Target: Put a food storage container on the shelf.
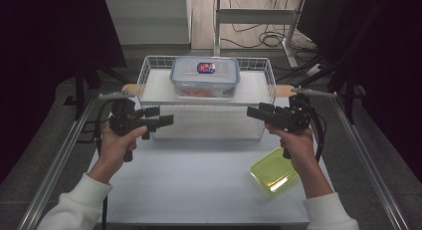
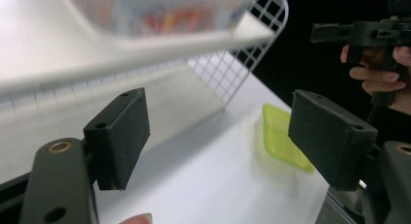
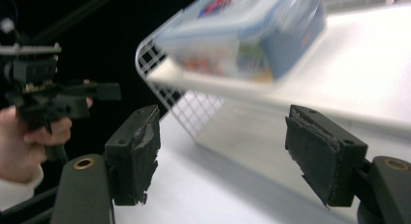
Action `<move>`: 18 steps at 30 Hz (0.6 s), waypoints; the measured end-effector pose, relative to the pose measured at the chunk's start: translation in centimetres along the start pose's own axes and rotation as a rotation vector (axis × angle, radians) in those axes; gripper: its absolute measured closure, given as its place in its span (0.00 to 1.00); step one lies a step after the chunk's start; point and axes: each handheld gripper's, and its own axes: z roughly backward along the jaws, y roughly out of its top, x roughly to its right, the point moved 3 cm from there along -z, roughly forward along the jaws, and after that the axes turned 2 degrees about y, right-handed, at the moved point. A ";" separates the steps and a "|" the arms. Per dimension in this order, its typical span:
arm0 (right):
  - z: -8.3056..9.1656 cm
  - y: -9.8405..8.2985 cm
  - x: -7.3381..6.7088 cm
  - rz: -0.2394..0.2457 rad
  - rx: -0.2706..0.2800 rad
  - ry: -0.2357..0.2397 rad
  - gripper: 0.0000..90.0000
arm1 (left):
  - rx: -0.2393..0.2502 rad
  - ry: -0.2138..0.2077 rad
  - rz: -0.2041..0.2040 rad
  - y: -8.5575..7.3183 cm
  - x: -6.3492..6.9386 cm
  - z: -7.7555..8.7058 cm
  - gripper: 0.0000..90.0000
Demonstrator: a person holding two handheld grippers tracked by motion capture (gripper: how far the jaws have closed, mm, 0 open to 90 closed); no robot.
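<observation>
Box sits on shelf inside wire basket at bench rear; lid lies front right.

In both gripper views the clear lidded container is smeared by motion blur, so its colourful contents and label cannot be read. The top edge crops it in the left gripper view. There, the right jaw hides part of the yellow-green lid.

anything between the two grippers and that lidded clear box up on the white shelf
Nothing visible blocks them. The left gripper and right gripper hang open and empty before the wire basket, below the white shelf; the clear box sits farther back.
</observation>
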 end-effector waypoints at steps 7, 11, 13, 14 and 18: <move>0.9 -5.3 -0.5 0.097 -0.096 -0.038 0.32 | -0.044 0.003 0.007 -5.2 0.1 0.3 0.26; 0.9 -8.1 -0.5 0.121 -0.169 -0.059 0.33 | -0.082 0.019 -0.005 -7.9 -0.2 0.1 0.26; 0.9 -8.7 -0.6 0.127 -0.180 -0.066 0.33 | -0.095 0.017 -0.006 -8.8 -0.3 0.0 0.26; 1.0 -10.0 -0.8 0.136 -0.214 -0.068 0.33 | -0.108 0.015 -0.006 -9.7 -0.4 -0.1 0.26; 1.0 -11.6 -0.9 0.143 -0.247 -0.073 0.33 | -0.134 0.024 -0.003 -11.6 -0.6 -0.4 0.26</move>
